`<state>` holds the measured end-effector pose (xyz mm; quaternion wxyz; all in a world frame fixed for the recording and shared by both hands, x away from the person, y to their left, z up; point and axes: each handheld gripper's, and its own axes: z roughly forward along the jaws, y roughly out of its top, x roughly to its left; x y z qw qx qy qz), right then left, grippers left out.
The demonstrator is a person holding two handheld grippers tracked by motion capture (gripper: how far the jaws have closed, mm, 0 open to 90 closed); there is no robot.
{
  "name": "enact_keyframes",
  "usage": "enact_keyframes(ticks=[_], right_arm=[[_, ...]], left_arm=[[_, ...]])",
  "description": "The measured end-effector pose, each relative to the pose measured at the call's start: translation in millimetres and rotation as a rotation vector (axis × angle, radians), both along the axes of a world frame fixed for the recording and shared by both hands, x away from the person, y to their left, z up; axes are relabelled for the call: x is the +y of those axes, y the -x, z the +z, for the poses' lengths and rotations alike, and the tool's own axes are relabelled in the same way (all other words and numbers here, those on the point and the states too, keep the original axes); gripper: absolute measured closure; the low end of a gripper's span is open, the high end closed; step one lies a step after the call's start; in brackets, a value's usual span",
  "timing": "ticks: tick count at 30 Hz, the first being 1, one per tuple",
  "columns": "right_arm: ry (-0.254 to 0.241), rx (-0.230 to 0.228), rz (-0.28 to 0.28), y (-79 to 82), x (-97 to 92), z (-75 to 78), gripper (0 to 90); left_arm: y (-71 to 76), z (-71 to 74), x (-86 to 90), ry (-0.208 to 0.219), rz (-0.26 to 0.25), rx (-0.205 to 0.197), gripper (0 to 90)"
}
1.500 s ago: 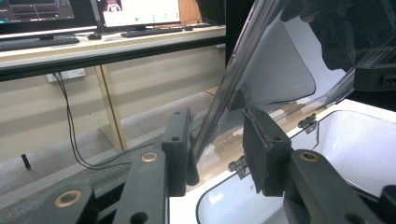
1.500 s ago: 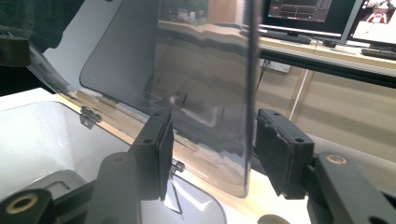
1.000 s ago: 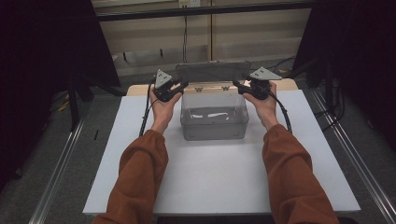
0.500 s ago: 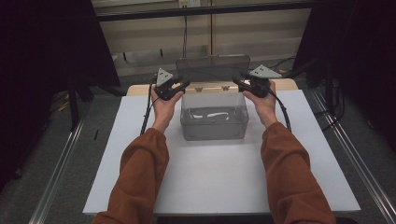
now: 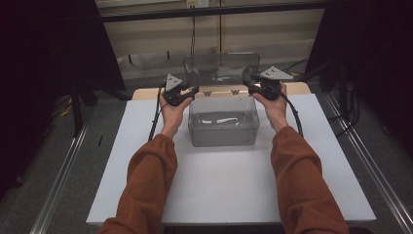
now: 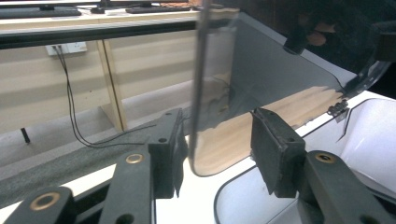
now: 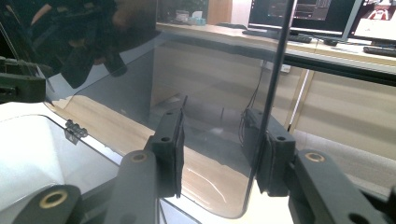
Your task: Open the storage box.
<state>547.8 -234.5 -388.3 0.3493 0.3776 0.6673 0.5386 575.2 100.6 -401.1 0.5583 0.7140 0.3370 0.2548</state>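
A clear plastic box (image 5: 223, 127) stands on the white board, its hinged lid (image 5: 221, 68) raised upright at the back. My left gripper (image 5: 191, 82) is at the lid's left edge and my right gripper (image 5: 248, 78) at its right edge. In the left gripper view the lid (image 6: 280, 88) runs between the jaws of the left gripper (image 6: 215, 149), close to one pad and clear of the other; these jaws have just been opening. In the right gripper view the lid (image 7: 210, 84) rests by one pad of the right gripper (image 7: 219, 149), whose jaws have narrowed slightly, with a gap to the other pad.
The white board (image 5: 219, 195) lies on a wooden table (image 5: 146, 92). Metal rails (image 5: 63, 185) run along both sides. Behind the table are a dark crossbar (image 5: 204, 12), hanging cables and pale cabinets. The lid's hinges (image 6: 338, 108) sit on the box's back rim.
The lid has swung from low over the box up to standing upright. Both hands rose a little with it at its two side edges.
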Motion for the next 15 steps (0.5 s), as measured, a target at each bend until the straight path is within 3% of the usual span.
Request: enact_keyframes(ticks=[5, 7, 9, 15], right_arm=[[-0.003, 0.002, -0.004, -2.4, 0.3, 0.3, 57.9], [-0.01, 0.002, -0.006, -2.9, 0.4, -0.1, 57.6], [-0.013, 0.003, -0.006, -2.9, 0.4, -0.4, 57.6], [-0.017, 0.003, -0.008, -3.4, 0.8, -0.9, 57.0]], left_arm=[[-2.1, -1.2, -2.1, -0.005, 0.008, -0.008, 56.0], [-1.8, -3.4, -4.1, 0.013, 0.017, 0.017, 56.5], [-1.8, -5.1, -5.9, 0.001, 0.026, 0.013, 55.6], [-5.6, -6.9, -6.6, -0.009, 0.007, 0.024, 56.2]])
